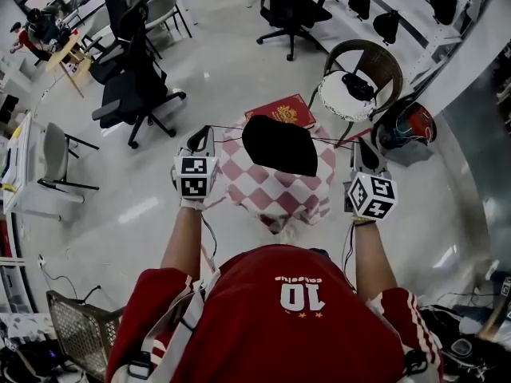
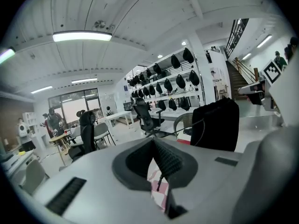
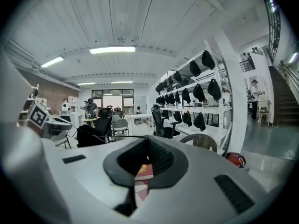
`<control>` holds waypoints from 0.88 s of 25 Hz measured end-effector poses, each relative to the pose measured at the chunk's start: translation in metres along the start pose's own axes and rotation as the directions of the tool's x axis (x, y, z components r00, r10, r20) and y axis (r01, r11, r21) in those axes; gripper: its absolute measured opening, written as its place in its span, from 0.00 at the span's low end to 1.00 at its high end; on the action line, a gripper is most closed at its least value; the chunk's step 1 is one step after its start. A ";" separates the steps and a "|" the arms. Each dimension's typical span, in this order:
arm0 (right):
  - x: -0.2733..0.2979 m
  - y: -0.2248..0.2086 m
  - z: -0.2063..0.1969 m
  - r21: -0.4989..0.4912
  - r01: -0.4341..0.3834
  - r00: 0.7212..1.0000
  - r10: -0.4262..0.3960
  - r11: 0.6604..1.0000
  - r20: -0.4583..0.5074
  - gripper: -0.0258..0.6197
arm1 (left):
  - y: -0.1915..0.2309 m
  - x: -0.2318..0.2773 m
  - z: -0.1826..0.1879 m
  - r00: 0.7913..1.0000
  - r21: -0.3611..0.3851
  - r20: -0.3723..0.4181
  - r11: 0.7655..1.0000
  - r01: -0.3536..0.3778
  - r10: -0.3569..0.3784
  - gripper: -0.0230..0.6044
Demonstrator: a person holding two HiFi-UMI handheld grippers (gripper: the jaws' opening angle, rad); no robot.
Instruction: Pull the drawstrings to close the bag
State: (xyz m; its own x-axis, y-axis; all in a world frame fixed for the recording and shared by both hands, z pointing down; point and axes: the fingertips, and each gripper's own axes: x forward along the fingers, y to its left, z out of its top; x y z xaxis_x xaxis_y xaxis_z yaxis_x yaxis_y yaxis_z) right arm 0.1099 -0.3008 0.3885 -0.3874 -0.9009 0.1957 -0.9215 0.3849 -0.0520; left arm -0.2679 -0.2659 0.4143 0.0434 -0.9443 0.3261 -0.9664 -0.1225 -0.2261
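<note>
Soft black fabric bag hangs between left gripper and right gripper; both ribbed jaw pairs clamp thin, taut drawstrings.

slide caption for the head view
Left gripper and right gripper pull drawstrings taut from a black bag over a checkered table

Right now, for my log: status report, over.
Left hand-held gripper shut on left drawstring; right hand-held gripper shut on right drawstring. Black bag between them, strings taut. Nothing in the way.
</note>
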 end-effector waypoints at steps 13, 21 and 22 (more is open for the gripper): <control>0.001 -0.012 0.006 0.034 0.011 1.000 -0.011 0.999 0.004 0.06 | 0.036 -0.007 -0.018 0.994 -0.038 -0.049 0.994 -0.103 0.101 0.05; 0.002 -0.025 0.000 0.052 0.034 0.999 -0.033 0.998 -0.011 0.06 | 0.059 -0.014 -0.030 0.986 -0.086 -0.079 0.984 -0.154 0.147 0.05; 0.002 -0.028 -0.001 0.057 0.036 0.999 -0.035 0.998 -0.014 0.06 | 0.061 -0.015 -0.031 0.985 -0.095 -0.083 0.983 -0.158 0.151 0.05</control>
State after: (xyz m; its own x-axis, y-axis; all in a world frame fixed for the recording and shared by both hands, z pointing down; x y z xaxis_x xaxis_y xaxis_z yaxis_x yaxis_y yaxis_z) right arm 0.1345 -0.3131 0.3917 -0.3546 -0.9109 0.2112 -0.9348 0.3405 -0.1009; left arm -0.3353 -0.2501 0.4242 -0.1241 -0.9232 0.3636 -0.9806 0.0581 -0.1871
